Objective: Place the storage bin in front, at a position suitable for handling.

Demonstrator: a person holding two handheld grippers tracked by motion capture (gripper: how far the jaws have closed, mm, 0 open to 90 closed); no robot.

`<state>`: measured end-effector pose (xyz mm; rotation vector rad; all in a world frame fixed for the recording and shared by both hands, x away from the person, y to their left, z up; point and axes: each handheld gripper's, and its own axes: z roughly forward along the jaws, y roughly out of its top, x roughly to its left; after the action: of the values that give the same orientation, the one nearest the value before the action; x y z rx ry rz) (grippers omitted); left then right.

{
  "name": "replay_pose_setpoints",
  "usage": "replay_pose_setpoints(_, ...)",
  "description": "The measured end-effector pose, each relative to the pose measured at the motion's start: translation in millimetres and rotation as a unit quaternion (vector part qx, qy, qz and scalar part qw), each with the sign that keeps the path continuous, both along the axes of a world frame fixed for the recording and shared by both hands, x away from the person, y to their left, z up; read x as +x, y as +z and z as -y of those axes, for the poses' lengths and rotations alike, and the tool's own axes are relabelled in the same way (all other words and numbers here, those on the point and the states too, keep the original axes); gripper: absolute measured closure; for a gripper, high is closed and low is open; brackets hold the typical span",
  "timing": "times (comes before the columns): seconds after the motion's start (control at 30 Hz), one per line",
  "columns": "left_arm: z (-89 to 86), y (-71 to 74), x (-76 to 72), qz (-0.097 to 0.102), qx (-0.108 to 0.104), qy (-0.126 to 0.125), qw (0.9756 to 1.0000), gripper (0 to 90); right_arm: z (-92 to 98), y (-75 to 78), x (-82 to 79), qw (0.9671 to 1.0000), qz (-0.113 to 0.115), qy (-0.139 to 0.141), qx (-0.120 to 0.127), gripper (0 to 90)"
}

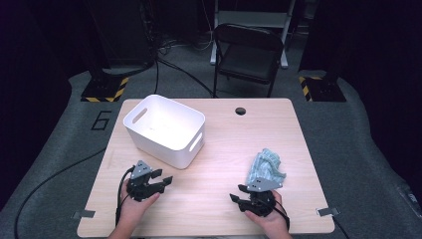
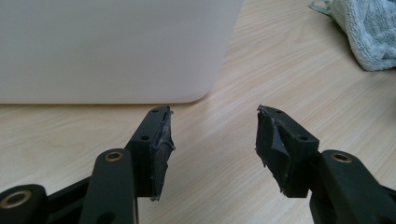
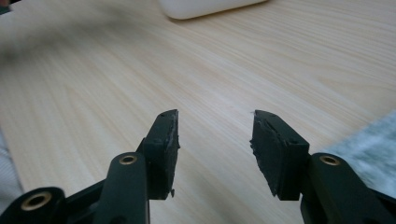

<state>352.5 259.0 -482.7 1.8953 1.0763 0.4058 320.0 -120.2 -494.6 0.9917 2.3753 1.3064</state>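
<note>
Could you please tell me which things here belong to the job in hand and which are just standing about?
Part of the job:
- crumpled cloth, beside the right gripper
- white bin, near the left gripper
- both grippers, open and holding nothing

Just standing about:
- black chair behind the table
- cables on the floor

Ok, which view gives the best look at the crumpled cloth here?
The high view: the cloth lies whole on the table, just beyond the right gripper. The left gripper view catches part of it at the top right corner. The right gripper view has a blurred sliver at its right edge.
</note>
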Motion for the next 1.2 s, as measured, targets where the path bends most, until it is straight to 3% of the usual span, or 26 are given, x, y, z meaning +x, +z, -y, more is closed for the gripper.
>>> replay_pose_setpoints(0.07, 0.9, -0.1, 0.9, -0.005, 0.001, -0.004, 1.0, 45.1, -2.0, 0.0, -1.1, 0.9998, 0.011, 0.017, -0.004, 49.9)
replay_pose_setpoints(0.17, 1.5, -1.6, 0.5, -0.007, 0.002, -0.006, 1.0, 45.0, -1.8, 0.8, -1.2, 0.9997, 0.014, 0.021, 0.0, 48.5)
replay_pose_setpoints(0.4, -4.2, -0.8, -4.1, 0.001, 0.011, -0.003, 0.9999, 45.1, 3.6, -1.2, 10.2, 0.9995, 0.004, -0.026, 0.019, 45.4)
replay_pose_setpoints(0.5, -7.0, 0.8, -4.8, 0.004, 0.008, 0.0, 1.0, 45.1, 3.1, -2.4, 11.5, 0.9994, -0.002, -0.032, 0.017, 45.6)
replay_pose_setpoints(0.83, -6.7, 3.3, -6.4, 0.007, 0.007, 0.007, 0.9999, 45.1, 5.8, -0.5, 8.6, 0.9983, 0.018, -0.054, 0.01, 46.0)
replay_pose_setpoints(0.97, -7.0, 8.9, -6.7, 0.008, 0.007, 0.002, 0.9999, 45.1, 8.8, 1.2, 7.8, 0.9978, 0.025, -0.058, 0.018, 46.1)
replay_pose_setpoints(1.07, -6.8, 14.9, -5.9, 0.003, -0.018, 0.002, 0.9998, 45.1, 11.0, 1.4, 7.9, 0.9975, 0.017, -0.065, 0.024, 46.3)
replay_pose_setpoints(1.2, -4.7, 29.0, -3.9, 0.015, -0.016, -0.002, 0.9998, 45.7, 14.8, 0.8, 6.2, 0.9968, 0.011, -0.074, 0.026, 46.9)
